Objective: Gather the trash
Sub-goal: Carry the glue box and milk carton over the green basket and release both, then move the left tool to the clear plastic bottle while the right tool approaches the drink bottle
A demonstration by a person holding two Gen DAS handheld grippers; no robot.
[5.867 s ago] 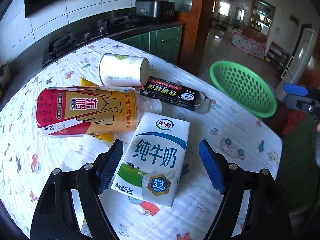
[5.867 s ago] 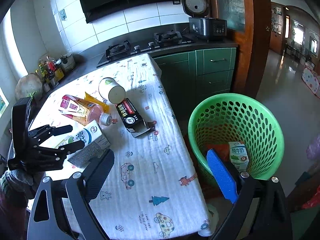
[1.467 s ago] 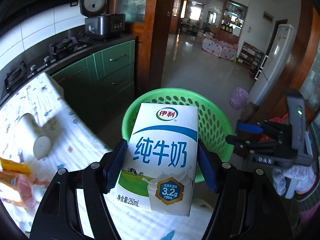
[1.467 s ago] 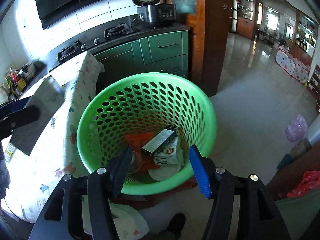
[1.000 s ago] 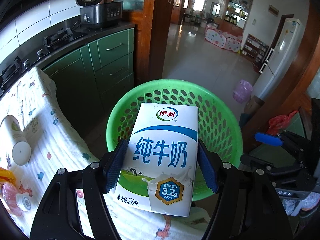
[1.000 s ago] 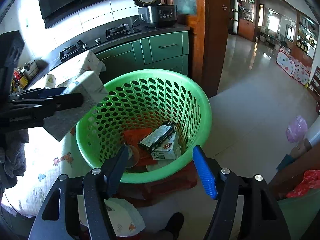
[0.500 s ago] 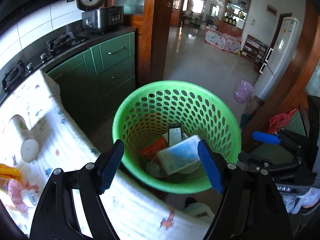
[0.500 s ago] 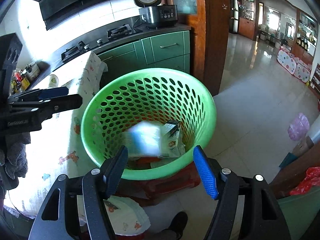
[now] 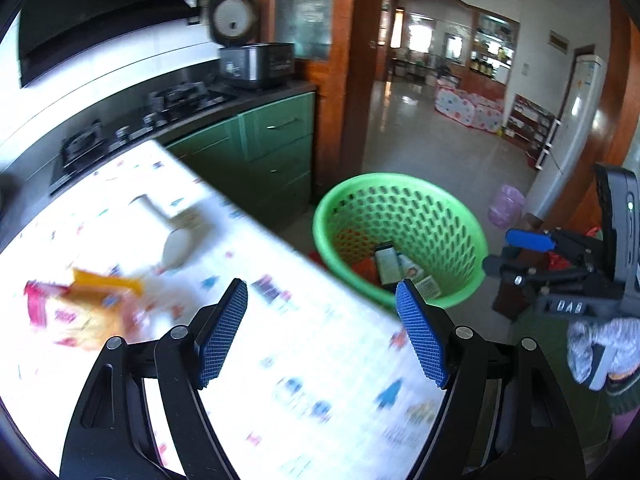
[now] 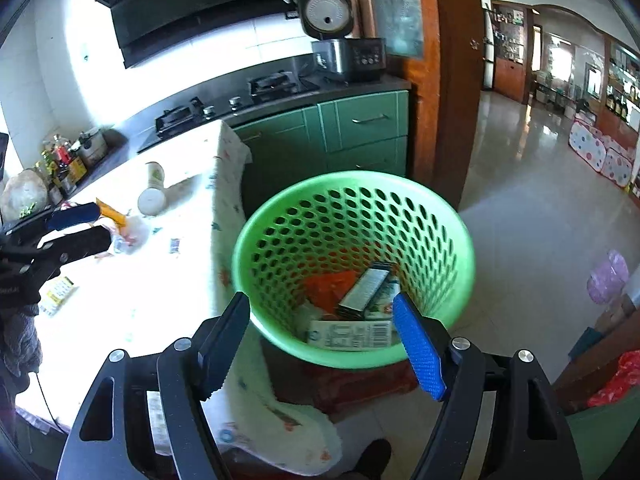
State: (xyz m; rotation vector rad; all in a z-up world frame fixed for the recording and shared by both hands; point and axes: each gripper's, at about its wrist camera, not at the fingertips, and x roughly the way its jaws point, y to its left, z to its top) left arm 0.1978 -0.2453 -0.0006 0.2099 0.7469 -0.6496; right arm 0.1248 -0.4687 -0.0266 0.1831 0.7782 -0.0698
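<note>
Tongs status: left tongs (image 9: 322, 332) are spread with nothing between the pads, hovering over the printed cloth of the tabletop (image 9: 280, 380) near its basket-side edge. Right tongs (image 10: 320, 344) are also spread and empty, their jaws having just been opening, positioned above the near rim of the green basket (image 10: 440, 216).

The basket stands on the floor just beside the tabletop's edge. Inside it lie a white milk carton (image 10: 348, 334) against the near wall, a dark box (image 10: 366, 286) beyond it, and an orange wrapper (image 10: 328, 286).

Farther along the tabletop, toward the stove-side end, a paper cup (image 10: 153, 190) lies on its side. Near it rests what appears to be a yellow-and-red bottle (image 9: 80, 312), blurred in the left wrist view.
</note>
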